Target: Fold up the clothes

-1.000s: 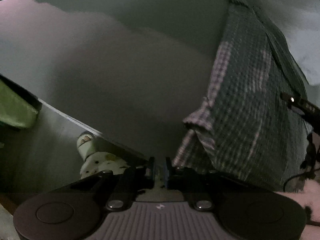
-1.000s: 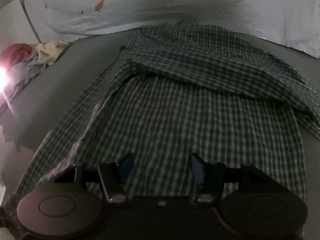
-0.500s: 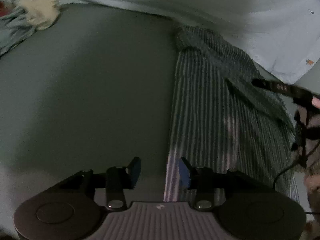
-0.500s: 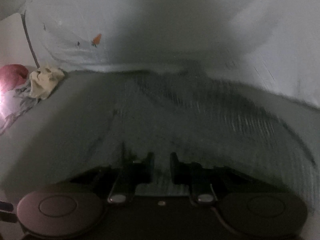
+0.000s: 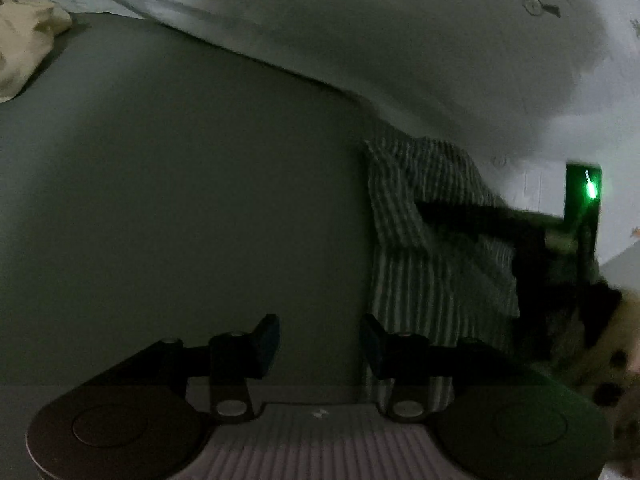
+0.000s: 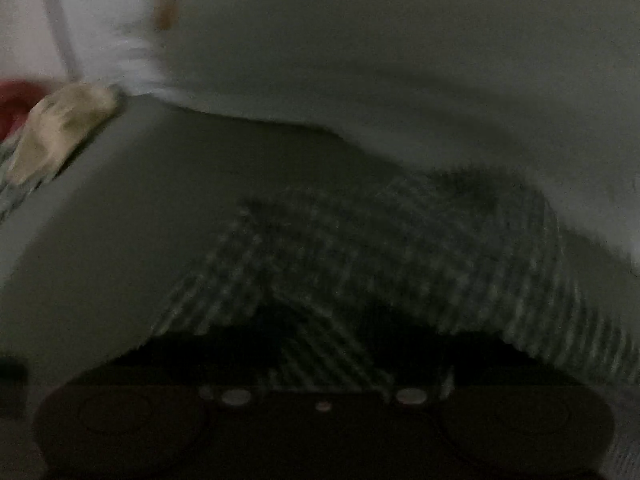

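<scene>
My left gripper (image 5: 318,340): jaws apart, nothing between them, over the grey bed surface (image 5: 180,200). My right gripper (image 6: 324,376): closed on the checked shirt (image 6: 400,248), which lies bunched beside the pale quilt (image 6: 400,60).

woven checked cloth, matt and soft, for the shirt (image 5: 436,248). smooth matt grey sheet over the bed (image 5: 180,200). pale crumpled cotton on the duvet (image 5: 400,40). matt black plastic with dull metal screws on the left hand-held gripper (image 5: 318,340). cream cloth (image 6: 64,128), rumpled.
</scene>
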The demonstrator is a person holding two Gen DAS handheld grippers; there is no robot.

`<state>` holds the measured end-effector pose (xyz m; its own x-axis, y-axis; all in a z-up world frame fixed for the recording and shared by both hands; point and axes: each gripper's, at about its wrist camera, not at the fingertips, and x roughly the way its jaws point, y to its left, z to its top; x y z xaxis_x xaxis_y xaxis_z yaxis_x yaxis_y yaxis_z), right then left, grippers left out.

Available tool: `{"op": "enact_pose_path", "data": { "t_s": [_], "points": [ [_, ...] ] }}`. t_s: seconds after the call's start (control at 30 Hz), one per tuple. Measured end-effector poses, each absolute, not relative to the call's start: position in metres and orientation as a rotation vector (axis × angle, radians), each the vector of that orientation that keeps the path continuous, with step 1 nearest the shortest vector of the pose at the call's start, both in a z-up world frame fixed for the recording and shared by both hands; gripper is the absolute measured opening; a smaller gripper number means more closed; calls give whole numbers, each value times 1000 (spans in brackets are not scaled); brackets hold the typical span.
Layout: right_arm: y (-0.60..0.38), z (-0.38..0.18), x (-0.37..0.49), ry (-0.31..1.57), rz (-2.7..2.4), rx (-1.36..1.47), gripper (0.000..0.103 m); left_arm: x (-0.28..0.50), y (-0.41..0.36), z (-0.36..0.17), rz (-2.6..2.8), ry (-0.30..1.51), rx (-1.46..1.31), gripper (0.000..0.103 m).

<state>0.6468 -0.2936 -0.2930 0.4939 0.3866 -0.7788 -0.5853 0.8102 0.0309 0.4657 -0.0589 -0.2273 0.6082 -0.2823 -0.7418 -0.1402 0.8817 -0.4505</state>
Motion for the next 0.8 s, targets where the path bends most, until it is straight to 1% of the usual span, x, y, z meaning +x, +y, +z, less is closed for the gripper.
{"op": "enact_pose_path", "data": {
  "t_s": [0.17,0.33,0.37,0.4,0.43,0.47,0.6,0.7,0.73,0.8],
  "points": [
    [-316,-272,629,786,456,-206,0,480,-68,-217,-104,882,-527,47],
    [-335,-276,624,772,344,-185,1,487,-105,-206,-136,893,-413,47],
    [-338,-272,619,751,335,-176,3,488,-115,-203,-144,891,-389,47],
    [-342,-268,615,736,321,-167,21,485,-120,-199,-152,888,-373,48],
    [-348,-262,608,727,292,-149,44,481,-126,-197,-160,890,-361,51],
    [-360,-255,597,710,257,-118,49,478,-134,-196,-166,894,-348,53],
    [-430,-240,546,686,29,8,53,464,-165,-194,-191,912,-291,53],
    [-492,-246,499,715,-207,52,60,455,-185,-196,-210,935,-218,57],
    [-517,-250,481,733,-292,69,65,454,-192,-198,-219,946,-205,59],
    [-559,-258,448,778,-406,94,68,451,-202,-203,-243,975,-196,59]
  ]
}}
